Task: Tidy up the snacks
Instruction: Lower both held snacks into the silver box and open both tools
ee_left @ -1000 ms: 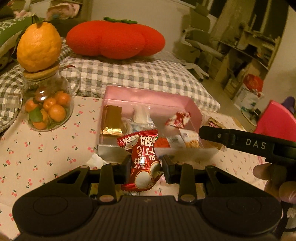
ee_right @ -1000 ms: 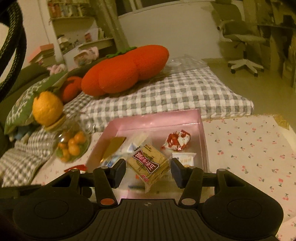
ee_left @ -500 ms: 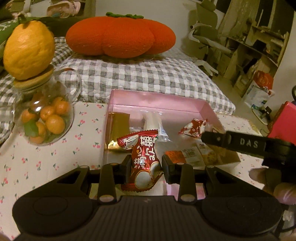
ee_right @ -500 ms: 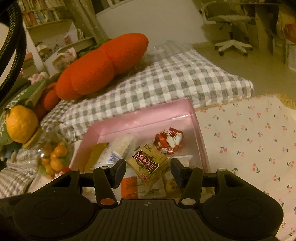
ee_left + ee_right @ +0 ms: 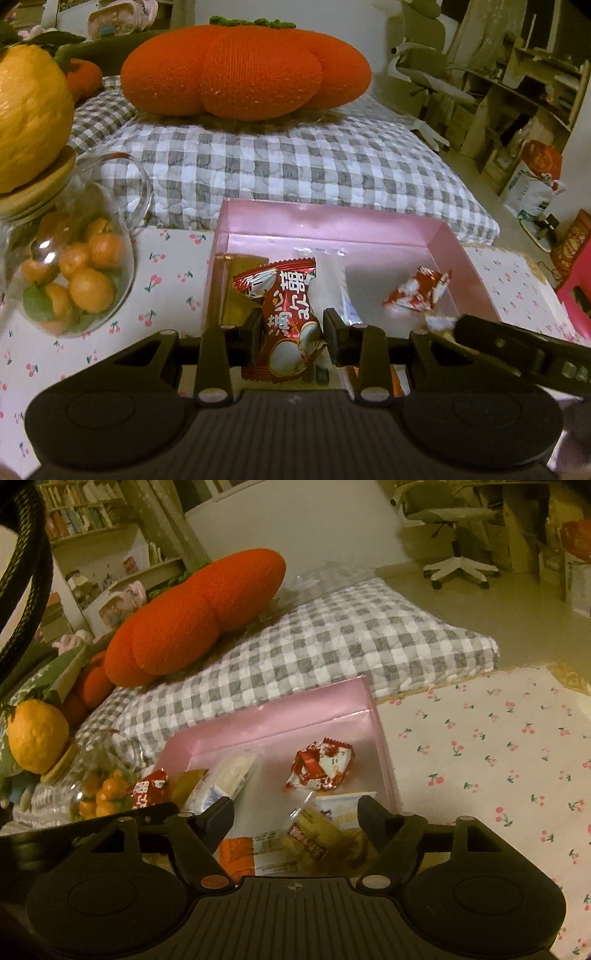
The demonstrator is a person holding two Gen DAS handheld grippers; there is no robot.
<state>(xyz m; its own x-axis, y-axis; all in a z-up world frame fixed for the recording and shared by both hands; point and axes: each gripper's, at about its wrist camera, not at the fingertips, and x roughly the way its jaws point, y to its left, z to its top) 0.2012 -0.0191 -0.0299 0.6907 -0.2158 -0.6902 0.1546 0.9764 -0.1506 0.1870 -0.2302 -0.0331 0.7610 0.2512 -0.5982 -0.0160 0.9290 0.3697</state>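
While my left fingers (image 5: 290, 334) clamp a red candy packet (image 5: 286, 317) above the pink box (image 5: 332, 221), my right fingers (image 5: 295, 821) spread apart over a tan snack packet (image 5: 314, 840) lying inside beside a red-and-white candy (image 5: 321, 766); a glass jar (image 5: 74, 266) holds small oranges.

The shallow pink cardboard box (image 5: 332, 225) has a satin sheen inside. The red foil-like snack packet with white print (image 5: 288, 314) is glossy and crinkled — so is the small red-and-white wrapper (image 5: 319, 766). The round clear glass jar (image 5: 70, 266) gleams under a matt wooden lid (image 5: 33, 188). The orange pumpkin-shaped cushion (image 5: 243, 70) looks knitted; the grey-checked quilt (image 5: 295, 166) — soft, stitched cloth.
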